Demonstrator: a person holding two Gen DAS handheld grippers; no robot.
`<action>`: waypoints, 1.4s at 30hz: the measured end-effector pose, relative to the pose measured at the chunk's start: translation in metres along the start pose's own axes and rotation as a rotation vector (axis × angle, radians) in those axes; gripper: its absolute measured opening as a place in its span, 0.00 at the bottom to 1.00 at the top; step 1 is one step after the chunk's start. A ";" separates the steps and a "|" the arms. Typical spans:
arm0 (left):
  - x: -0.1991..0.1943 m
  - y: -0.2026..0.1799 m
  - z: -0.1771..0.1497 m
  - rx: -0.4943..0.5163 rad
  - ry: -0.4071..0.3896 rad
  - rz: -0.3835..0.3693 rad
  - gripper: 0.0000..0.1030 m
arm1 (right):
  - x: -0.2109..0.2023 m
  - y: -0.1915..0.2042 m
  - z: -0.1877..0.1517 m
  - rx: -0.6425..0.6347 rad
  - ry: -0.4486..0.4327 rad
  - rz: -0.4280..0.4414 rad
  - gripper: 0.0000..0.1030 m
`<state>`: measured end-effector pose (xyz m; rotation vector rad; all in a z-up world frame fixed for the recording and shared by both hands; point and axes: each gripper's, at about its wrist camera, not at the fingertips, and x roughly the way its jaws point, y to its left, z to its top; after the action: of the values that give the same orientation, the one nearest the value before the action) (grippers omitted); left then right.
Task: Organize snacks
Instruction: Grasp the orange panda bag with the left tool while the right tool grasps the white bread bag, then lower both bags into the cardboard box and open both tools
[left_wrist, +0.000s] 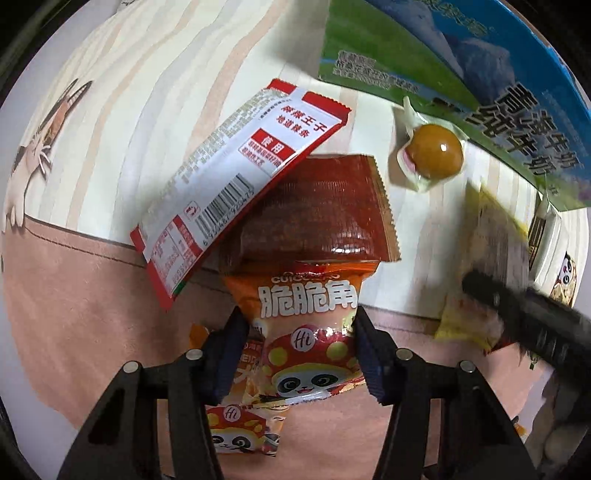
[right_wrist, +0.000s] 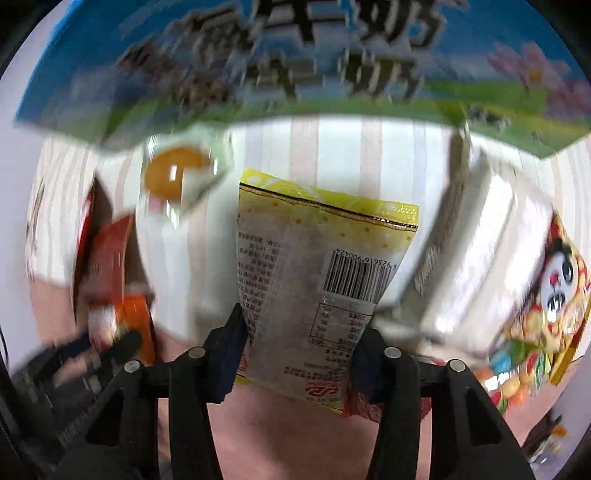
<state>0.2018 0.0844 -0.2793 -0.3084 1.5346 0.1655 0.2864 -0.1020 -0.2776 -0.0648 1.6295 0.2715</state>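
My left gripper (left_wrist: 299, 347) is shut on an orange panda snack bag (left_wrist: 310, 325) and holds it above the tablecloth. A second panda bag (left_wrist: 243, 432) lies below it. A red-and-white packet (left_wrist: 236, 181) and a dark red packet (left_wrist: 332, 206) lie just ahead. My right gripper (right_wrist: 299, 350) is shut on a yellow snack bag (right_wrist: 317, 273), barcode side up; it shows blurred in the left wrist view (left_wrist: 480, 251). A wrapped brown egg (left_wrist: 436, 155) lies near the milk carton box (left_wrist: 480, 74); the egg also shows in the right wrist view (right_wrist: 173, 177).
The blue-and-green milk box (right_wrist: 295, 55) stands along the far side. A white box (right_wrist: 472, 240) and a colourful panda snack bag (right_wrist: 546, 306) lie to the right. The striped and pink tablecloth (left_wrist: 110, 147) with a cat print covers the table.
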 end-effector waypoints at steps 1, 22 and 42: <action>0.001 -0.001 -0.003 0.004 -0.001 -0.003 0.52 | 0.000 -0.001 -0.007 -0.015 0.008 -0.004 0.50; 0.045 -0.050 -0.069 0.156 0.034 0.038 0.52 | 0.029 -0.020 -0.080 0.024 0.026 0.010 0.54; -0.092 -0.062 -0.061 0.181 -0.126 -0.141 0.49 | -0.085 -0.033 -0.101 0.056 -0.135 0.189 0.37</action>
<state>0.1586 0.0156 -0.1824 -0.2566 1.3871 -0.0643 0.2015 -0.1660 -0.1924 0.1480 1.5096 0.3670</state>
